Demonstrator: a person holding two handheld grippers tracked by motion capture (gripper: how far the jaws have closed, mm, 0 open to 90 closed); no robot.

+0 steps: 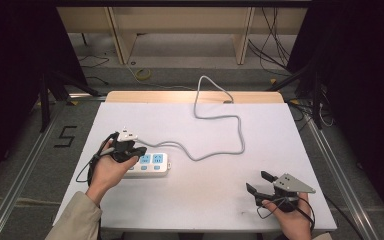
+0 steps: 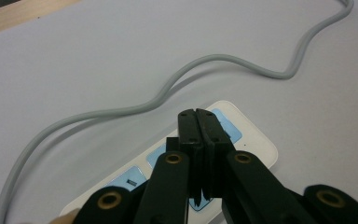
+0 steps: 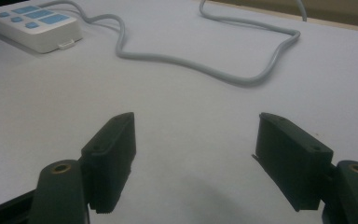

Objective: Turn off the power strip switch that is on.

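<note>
A white power strip [image 1: 152, 164] with blue socket faces lies left of the table's middle. Its grey cable [image 1: 220, 152] snakes right, then back to the far edge. My left gripper [image 1: 137, 151] hovers over the strip's left part. In the left gripper view its jaws [image 2: 197, 114] are shut together with nothing between them, just above the power strip [image 2: 256, 140], and the cable [image 2: 168, 88] curves past beyond. My right gripper [image 1: 257, 181] rests near the front right of the table, open and holding nothing. Beyond the right gripper [image 3: 196, 135] lie the strip [image 3: 32, 28] and cable [image 3: 242, 77].
The white table [image 1: 190, 200] has a wooden strip along its far edge [image 1: 180, 96]. Metal rails run along both sides, and dark stands and loose cables stand on the floor beyond. A black mark like a 5 [image 1: 66, 136] is on the floor at left.
</note>
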